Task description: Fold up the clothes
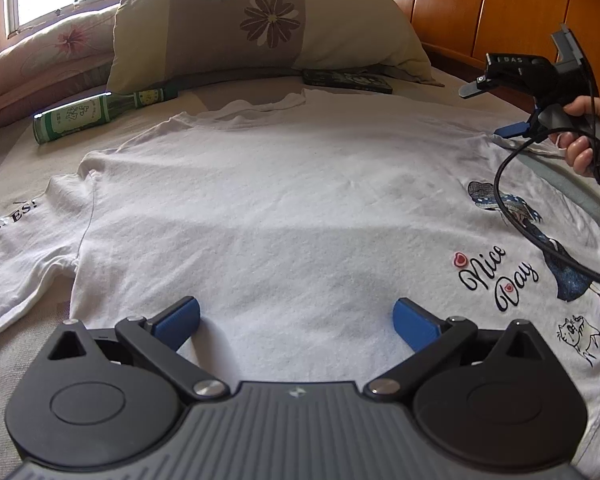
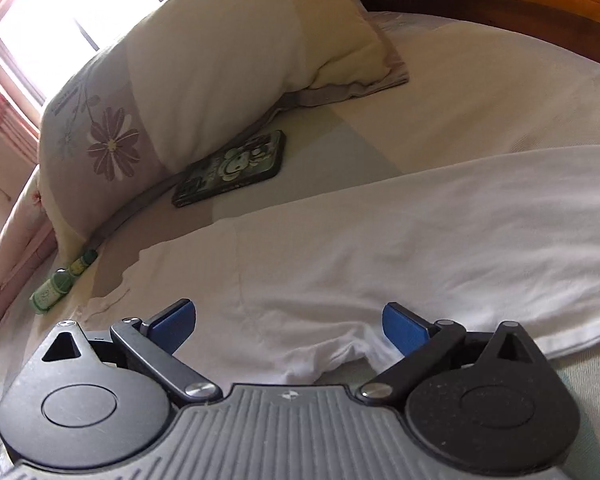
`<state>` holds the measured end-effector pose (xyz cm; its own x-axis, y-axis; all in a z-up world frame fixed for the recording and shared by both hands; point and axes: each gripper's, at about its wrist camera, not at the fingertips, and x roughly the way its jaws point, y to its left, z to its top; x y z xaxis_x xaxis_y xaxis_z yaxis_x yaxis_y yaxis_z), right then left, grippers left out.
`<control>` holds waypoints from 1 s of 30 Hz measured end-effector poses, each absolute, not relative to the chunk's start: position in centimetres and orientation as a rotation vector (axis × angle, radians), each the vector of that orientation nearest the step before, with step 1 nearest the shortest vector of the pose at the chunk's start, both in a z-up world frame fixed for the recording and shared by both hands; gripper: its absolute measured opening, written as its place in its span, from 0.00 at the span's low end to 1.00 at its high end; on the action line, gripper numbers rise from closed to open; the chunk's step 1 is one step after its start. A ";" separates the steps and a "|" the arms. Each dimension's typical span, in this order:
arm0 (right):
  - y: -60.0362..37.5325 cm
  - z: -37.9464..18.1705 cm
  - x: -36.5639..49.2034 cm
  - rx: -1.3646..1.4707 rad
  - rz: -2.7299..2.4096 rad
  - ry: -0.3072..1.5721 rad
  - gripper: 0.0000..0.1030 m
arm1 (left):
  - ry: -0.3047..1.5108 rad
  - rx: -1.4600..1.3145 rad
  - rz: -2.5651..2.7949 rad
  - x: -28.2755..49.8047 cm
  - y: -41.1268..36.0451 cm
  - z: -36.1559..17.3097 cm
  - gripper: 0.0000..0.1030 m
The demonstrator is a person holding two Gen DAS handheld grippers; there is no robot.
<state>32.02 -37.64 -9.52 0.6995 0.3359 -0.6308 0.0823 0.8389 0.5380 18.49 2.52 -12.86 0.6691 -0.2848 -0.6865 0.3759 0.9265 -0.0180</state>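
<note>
My left gripper [image 1: 296,322] hangs low over the near part of the white T-shirt [image 1: 284,216], its jaws spread wide with nothing between them. My right gripper [image 2: 290,326] is the same, wide apart and empty, sitting just above a rumpled sleeve [image 2: 320,356] at the shirt's near edge. The shirt lies spread on the bed [image 2: 480,92], print side up, with "Nice Day" lettering [image 1: 496,276] toward the right and the other sleeve [image 1: 24,256] reaching out to the left. No fold has been started, as far as I can judge.

A black cable [image 1: 540,236] from the right gripper trails across the printed area. If I lift that side, I expect the cable could drag the cloth or get caught in the fold. The bunched sleeve under my right jaws could also go wrong: pinching only its top layer would leave the rest crumpled inside.

Farther on, a green bottle [image 1: 96,114] lies just beyond the shirt's far left shoulder, and a phone [image 2: 230,168] rests near the collar against the flowered pillow [image 1: 260,24]. A sweep of fabric that way might knock the bottle rolling.

My own gripper bodies hide the shirt's nearest edge in both views. The shirt's right side runs out of the picture, and its hem I cannot place.
</note>
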 end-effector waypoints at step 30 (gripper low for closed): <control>-31.2 -8.4 21.0 0.246 0.252 0.875 1.00 | 0.732 0.103 -0.370 18.0 3.1 -11.7 0.99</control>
